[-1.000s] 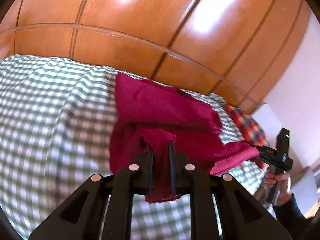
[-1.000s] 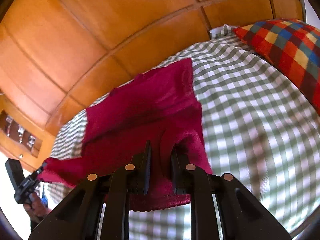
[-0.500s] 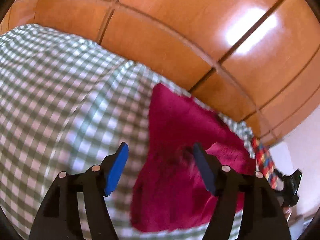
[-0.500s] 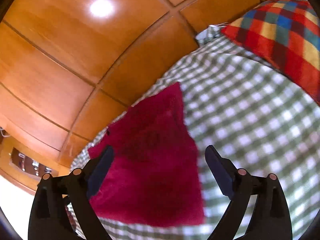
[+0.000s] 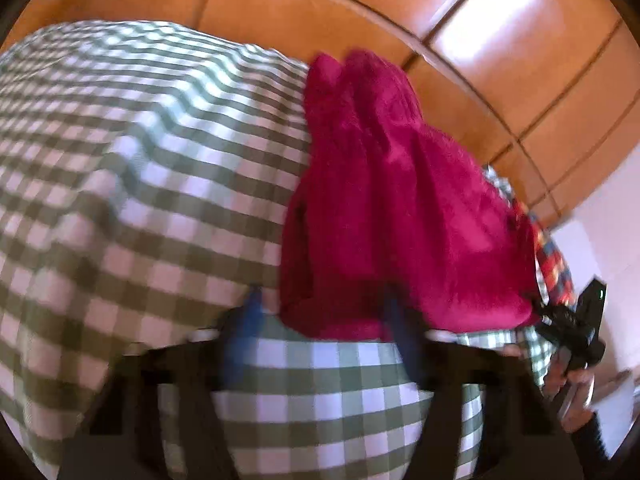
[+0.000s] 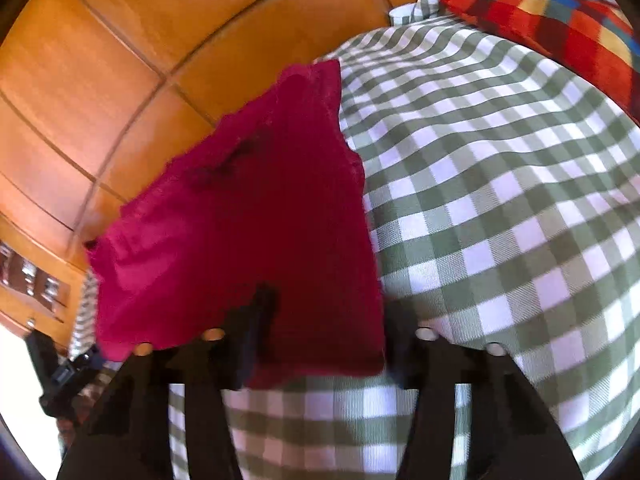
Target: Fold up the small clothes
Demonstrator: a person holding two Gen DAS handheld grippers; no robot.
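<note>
Since a second ago both of my grippers have let go of the crimson cloth and drawn back toward the near edge of the bed; half a second ago the fingers were already apart, and now they sit lower and closer to the cloth's near hem. It lies folded on the green-and-white checked bedspread, its far end reaching up toward the wooden panelled wall and its near hem lying across the checks just ahead of my fingers. Through the right wrist camera the cloth reads as a flat, roughly four-sided shape with a dark crease or mark near its far part, and its right edge runs straight against bare bedspread. My left gripper is spread wide, blue pads showing through heavy motion blur, with the cloth's near left corner between the fingers but nothing pinched. My right gripper is likewise spread, its left finger overlapping the cloth's near edge and its right finger at the cloth's near right corner; it grips nothing. In the left view the right gripper shows as a dark shape at the cloth's near right corner, held by a hand. A multicoloured checked pillow rests at the far right of the bed, well apart from the cloth. At the far left of the right view a wooden unit with small metal fittings stands beside the bed.
</note>
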